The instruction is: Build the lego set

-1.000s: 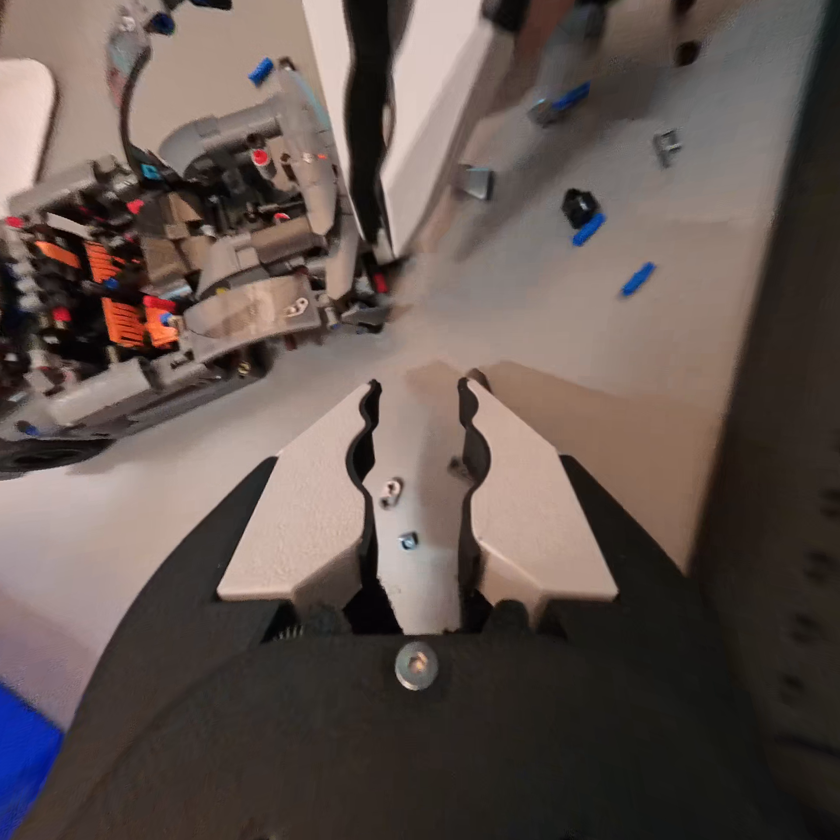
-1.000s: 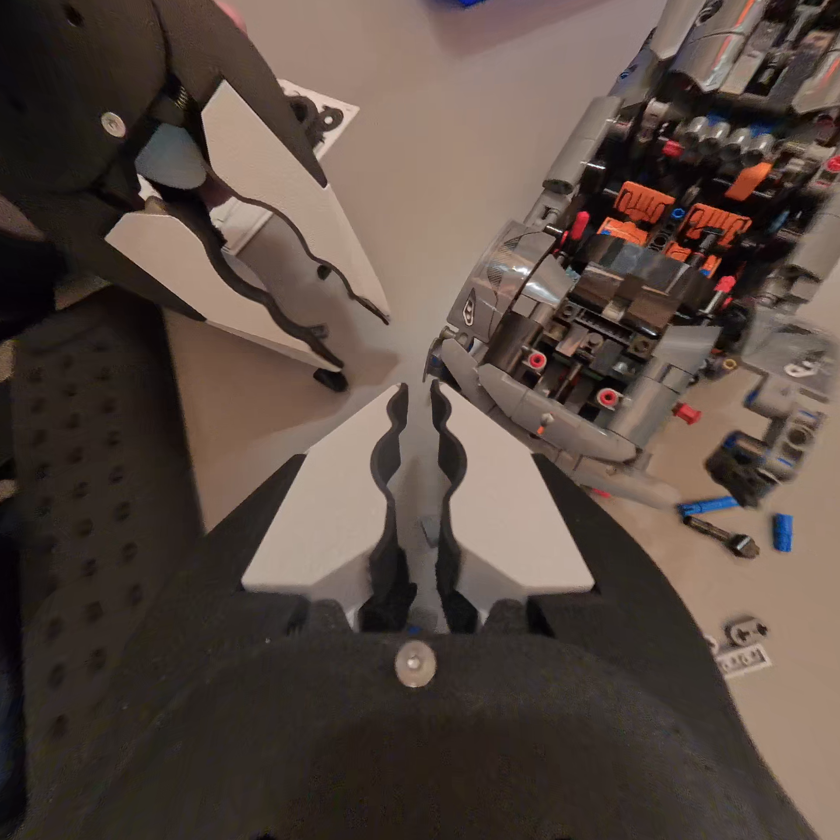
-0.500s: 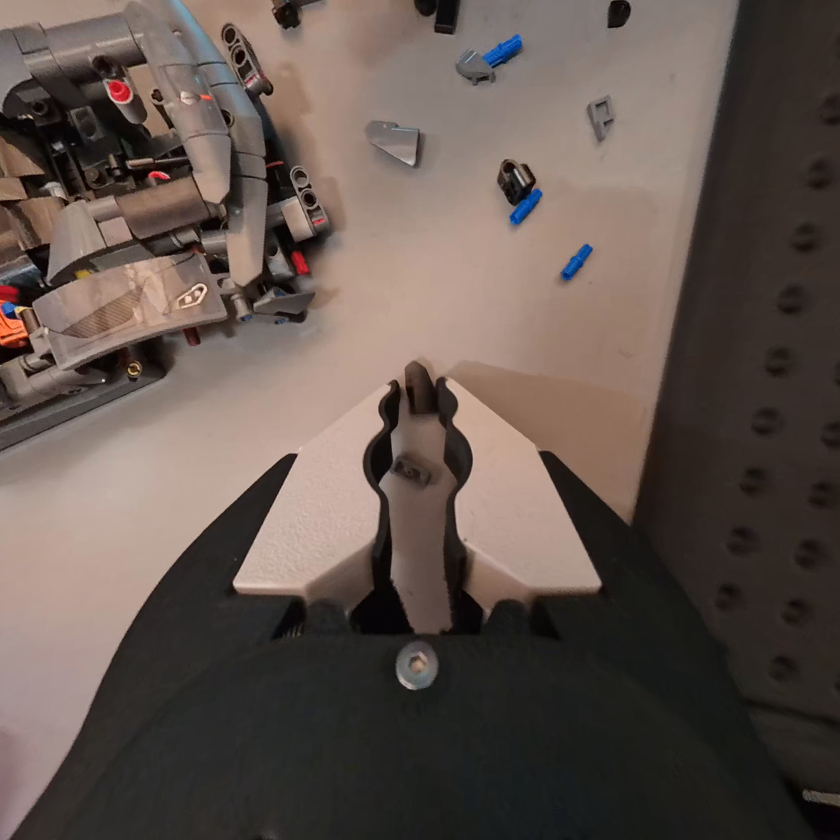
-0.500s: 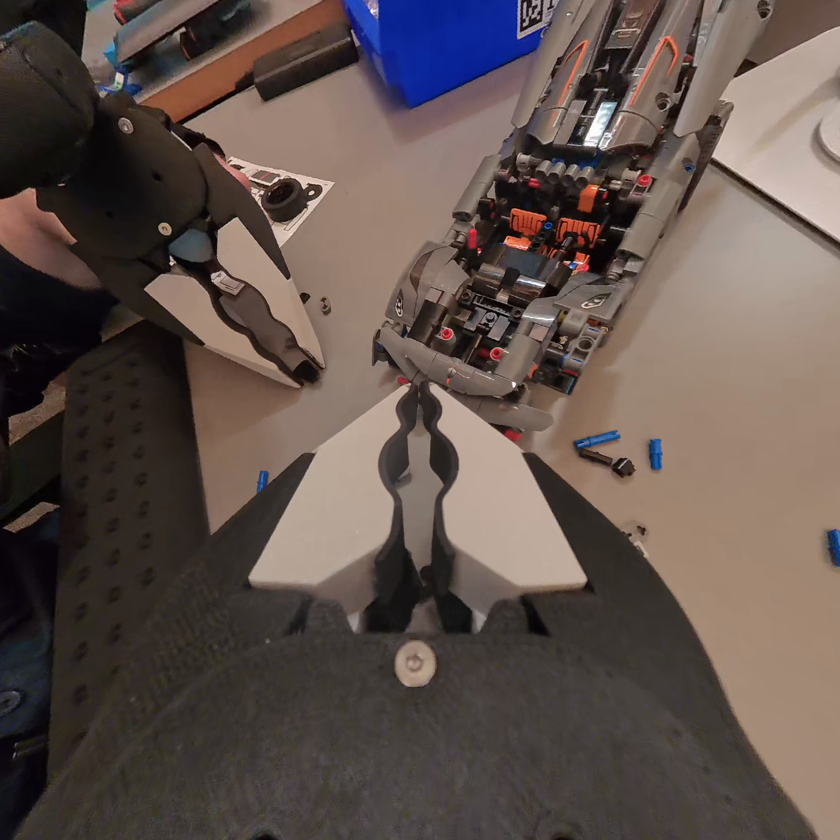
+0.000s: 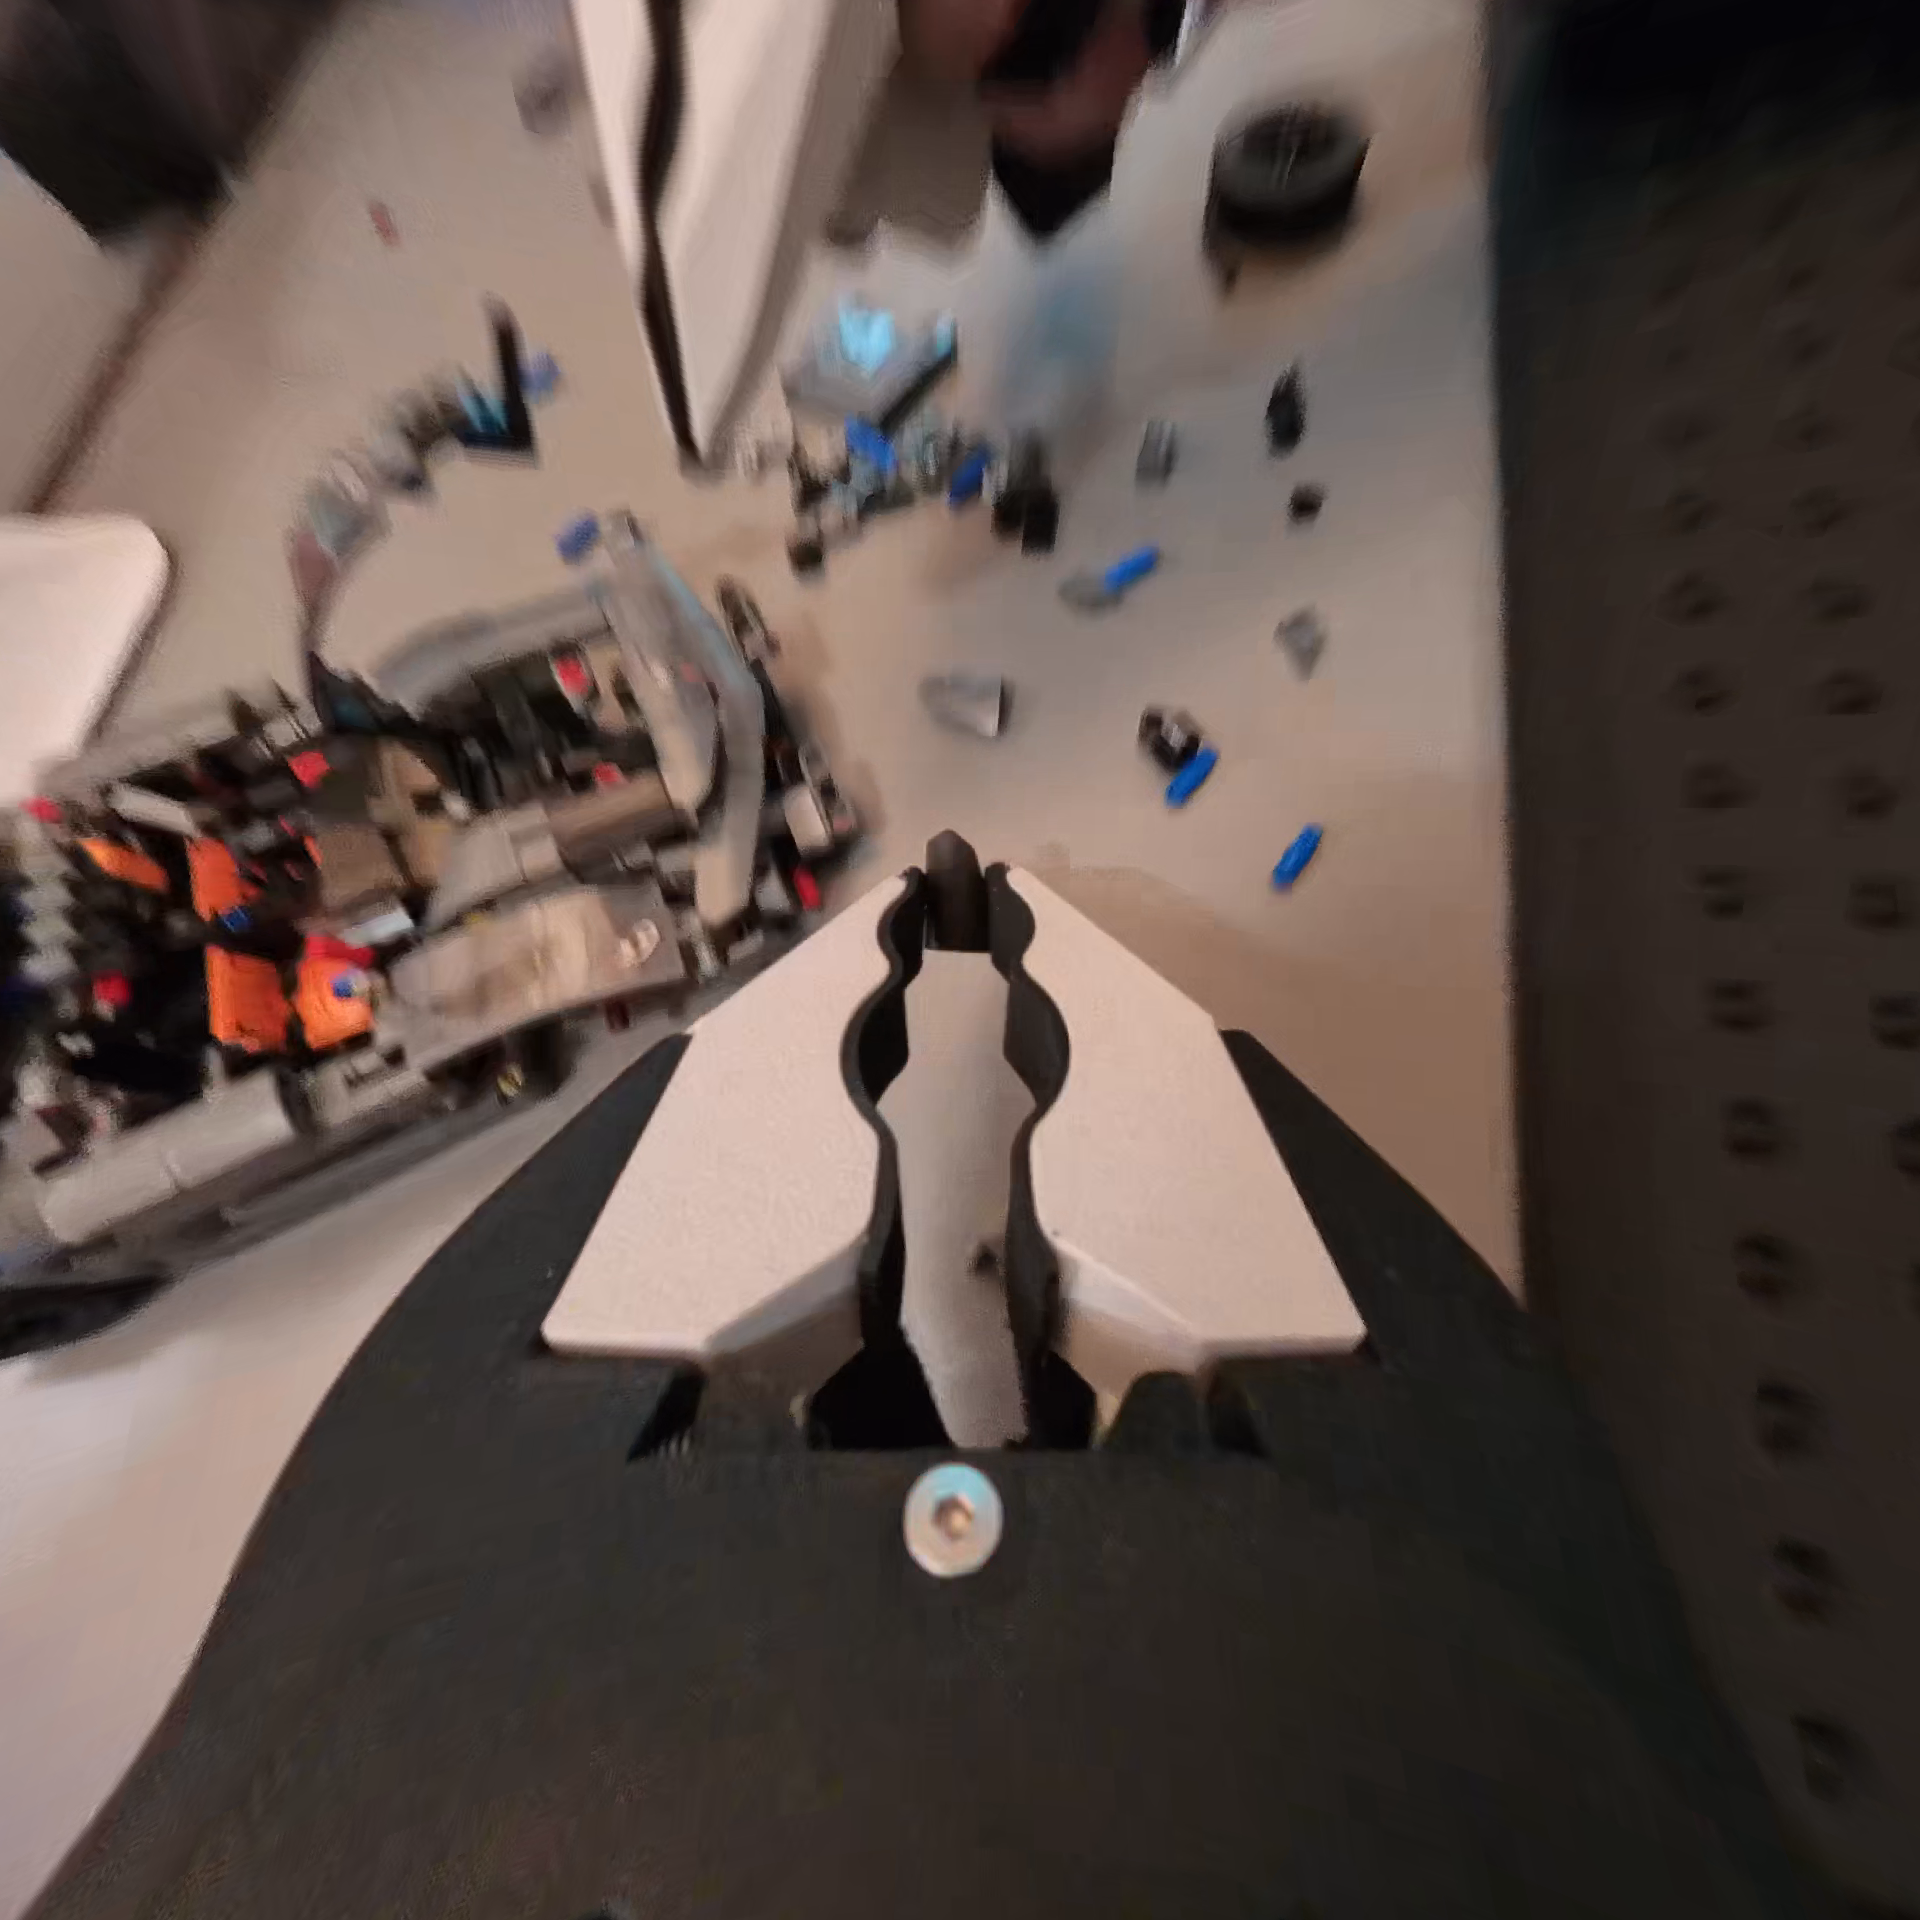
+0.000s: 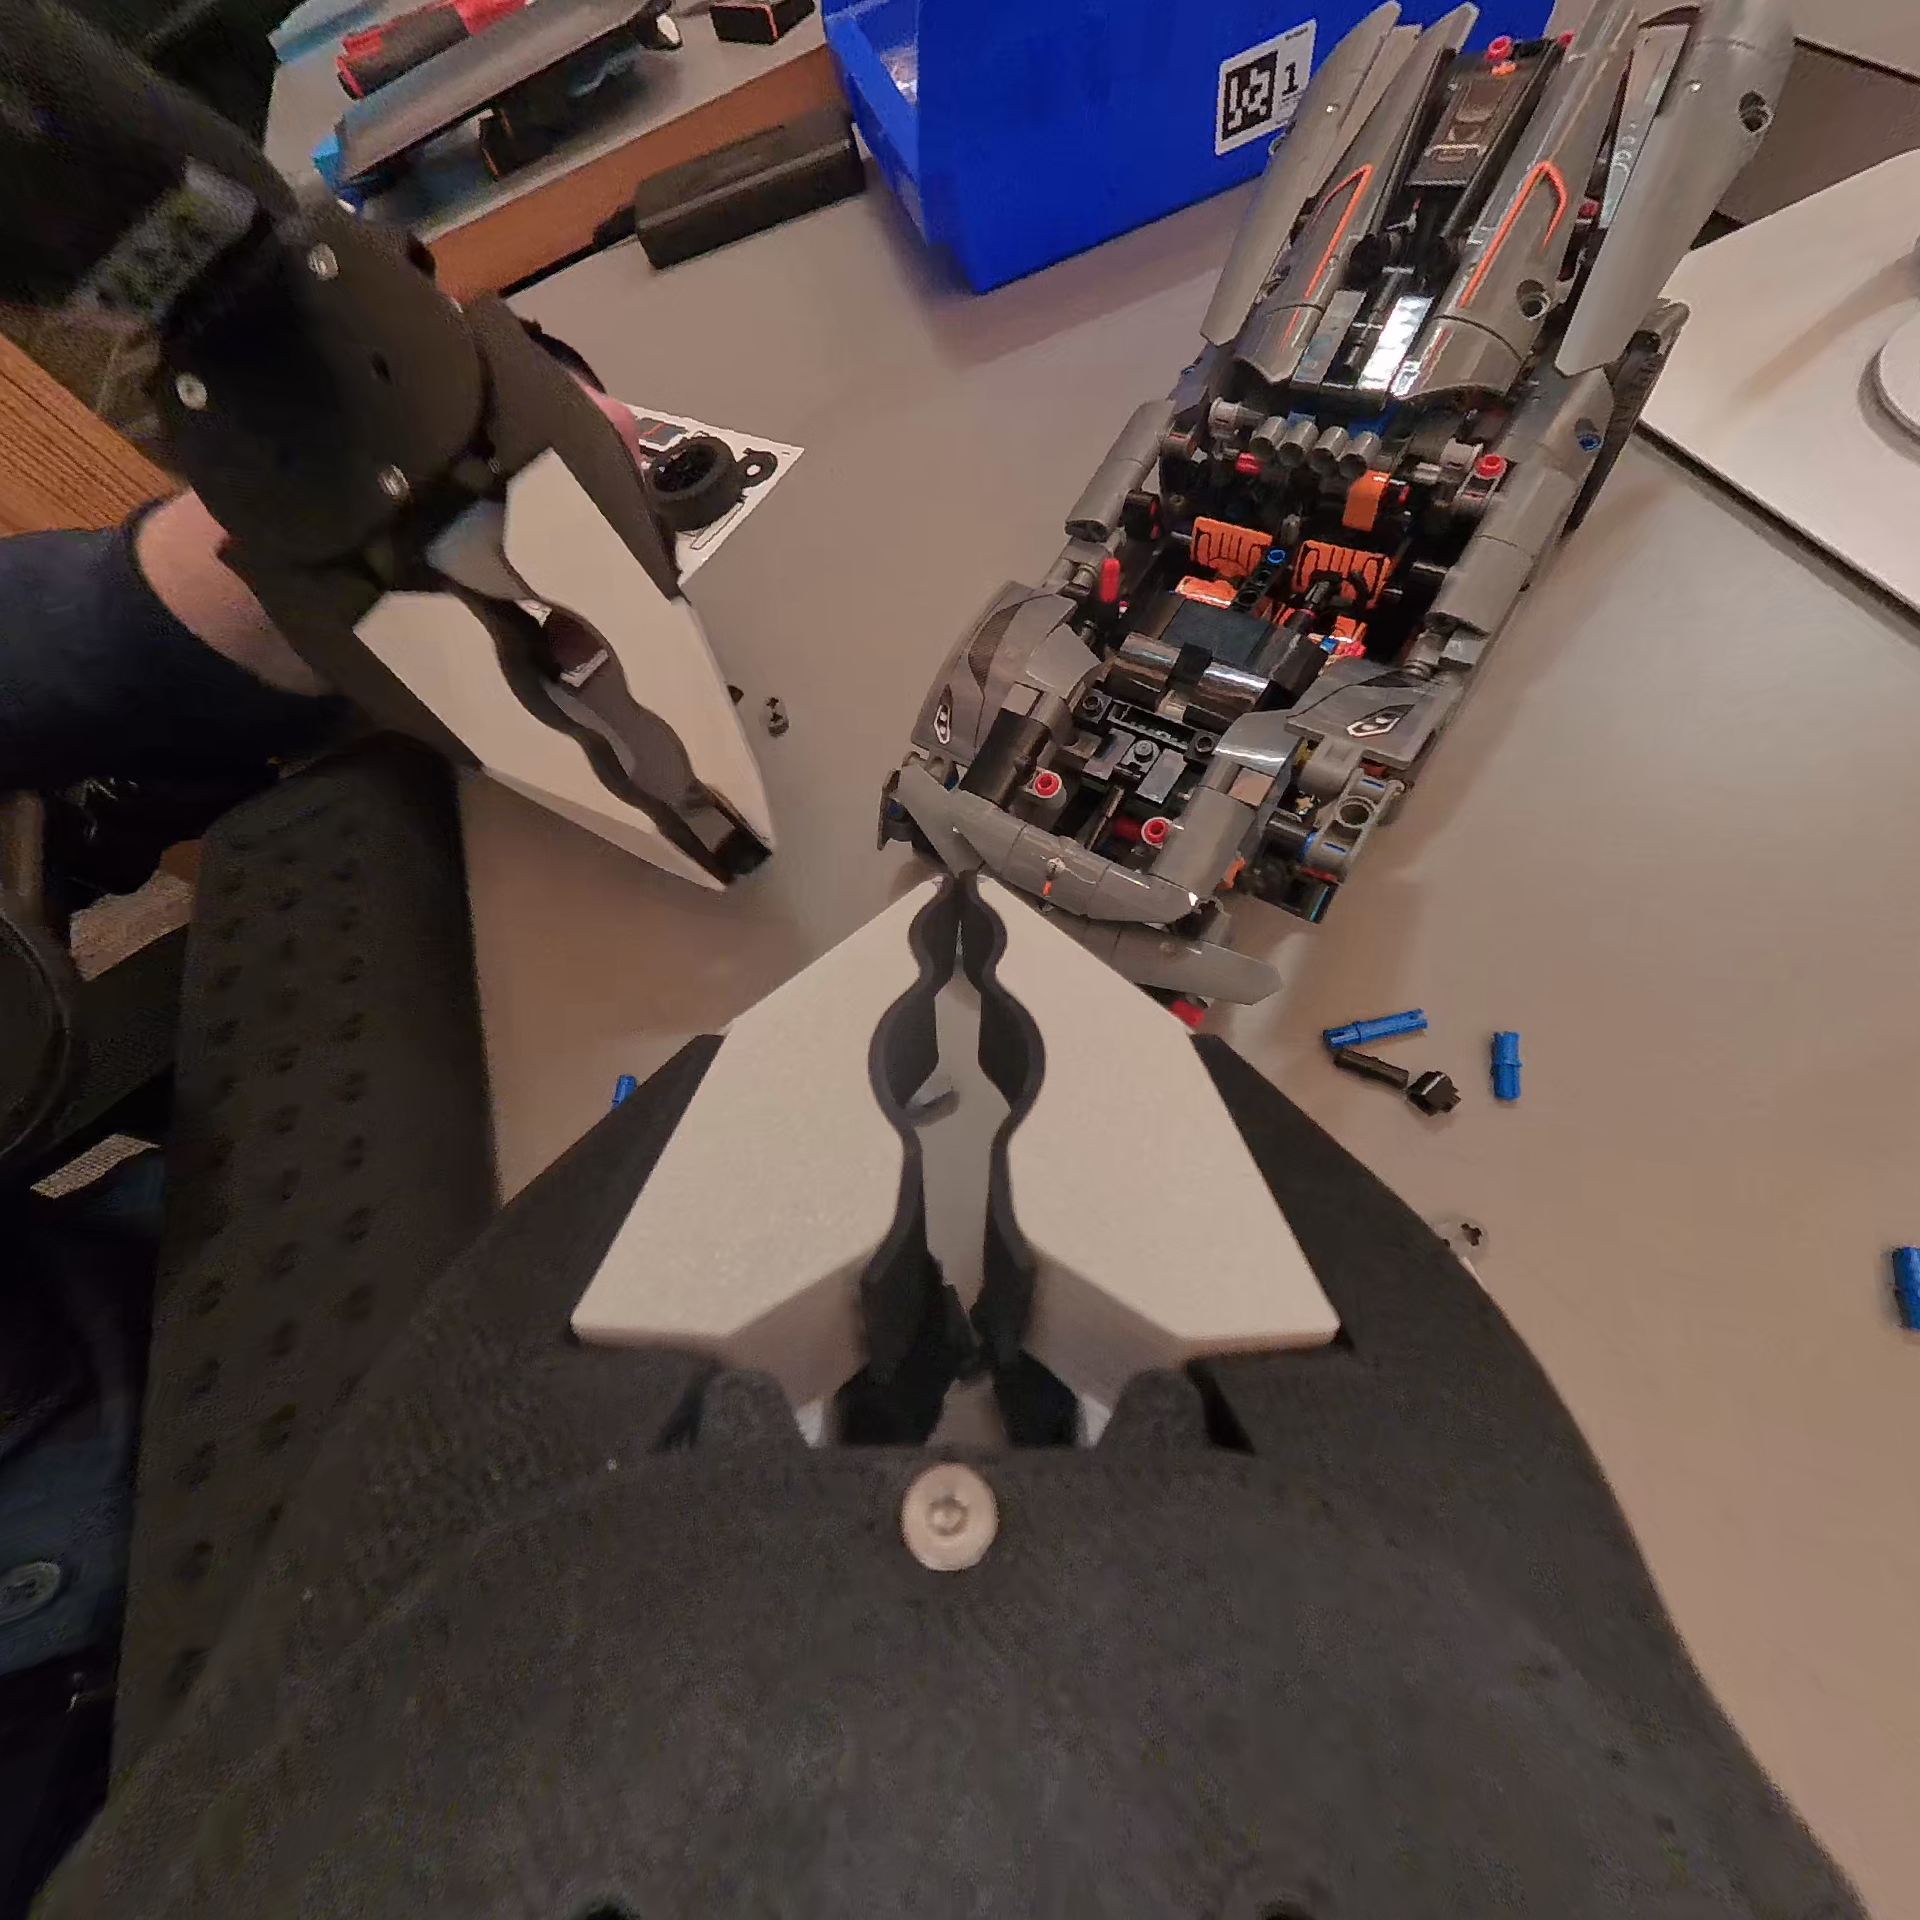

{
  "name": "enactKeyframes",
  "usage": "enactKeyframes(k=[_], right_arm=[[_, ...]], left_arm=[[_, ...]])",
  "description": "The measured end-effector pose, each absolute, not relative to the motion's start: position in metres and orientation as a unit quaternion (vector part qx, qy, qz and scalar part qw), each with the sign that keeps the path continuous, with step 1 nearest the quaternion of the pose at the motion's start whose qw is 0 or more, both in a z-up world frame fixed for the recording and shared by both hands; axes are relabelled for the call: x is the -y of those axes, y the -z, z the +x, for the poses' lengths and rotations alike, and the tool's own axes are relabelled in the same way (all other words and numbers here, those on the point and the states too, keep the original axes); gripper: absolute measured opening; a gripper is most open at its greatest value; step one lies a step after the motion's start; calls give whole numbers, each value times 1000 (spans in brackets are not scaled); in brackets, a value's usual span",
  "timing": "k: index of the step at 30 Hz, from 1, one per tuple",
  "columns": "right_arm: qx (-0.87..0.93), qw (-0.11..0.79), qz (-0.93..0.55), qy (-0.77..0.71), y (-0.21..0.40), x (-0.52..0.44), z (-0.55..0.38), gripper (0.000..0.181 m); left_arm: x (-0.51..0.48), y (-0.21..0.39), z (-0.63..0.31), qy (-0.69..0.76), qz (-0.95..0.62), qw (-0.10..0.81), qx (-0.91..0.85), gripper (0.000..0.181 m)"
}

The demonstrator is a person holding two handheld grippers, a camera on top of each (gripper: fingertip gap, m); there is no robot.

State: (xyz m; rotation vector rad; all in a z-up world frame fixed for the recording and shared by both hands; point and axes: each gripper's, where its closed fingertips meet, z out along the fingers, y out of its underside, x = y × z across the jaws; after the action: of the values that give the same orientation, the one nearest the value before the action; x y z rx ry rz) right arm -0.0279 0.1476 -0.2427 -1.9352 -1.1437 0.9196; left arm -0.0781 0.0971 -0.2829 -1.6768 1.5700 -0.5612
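A grey lego car (image 6: 1299, 623) with orange seats lies on the grey table; it also shows blurred in the left wrist view (image 5: 416, 883). My left gripper (image 5: 954, 883) is shut on a small black piece (image 5: 951, 868) held at its tips, just off the car's nose. In the right wrist view the left gripper (image 6: 740, 852) hangs left of the car. My right gripper (image 6: 958, 894) is shut with nothing seen in it, its tips just in front of the car's front bumper. It shows at the top of the left wrist view (image 5: 707, 208).
Loose blue pins (image 6: 1371, 1029) and a black pin (image 6: 1397, 1075) lie right of the car. More small parts (image 5: 971, 707) and a tyre (image 5: 1288, 177) are scattered beyond. A blue bin (image 6: 1039, 135), a perforated black mat (image 6: 312, 1039) and a white board (image 6: 1818, 416) border the table. About 9 cm separates my left fingertips from my right. The black pin (image 6: 1397, 1075) lies some 12 cm from my right tips, 15 cm from my left tips.
My left gripper went from open to shut on the small black piece and lifted it. My right gripper closed and pulled back from the car.
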Motion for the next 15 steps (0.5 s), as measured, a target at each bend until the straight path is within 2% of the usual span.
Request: enactKeyframes(k=[4, 15], right_arm=[[446, 351, -735, -371, 236, -143, -29, 0], [453, 353, -712, -406, 225, -133, -34, 0]], left_arm=[[-85, 236, -70, 329, -596, 443, -584, 9], [-69, 190, -68, 498, -531, 452, -515, 9]])
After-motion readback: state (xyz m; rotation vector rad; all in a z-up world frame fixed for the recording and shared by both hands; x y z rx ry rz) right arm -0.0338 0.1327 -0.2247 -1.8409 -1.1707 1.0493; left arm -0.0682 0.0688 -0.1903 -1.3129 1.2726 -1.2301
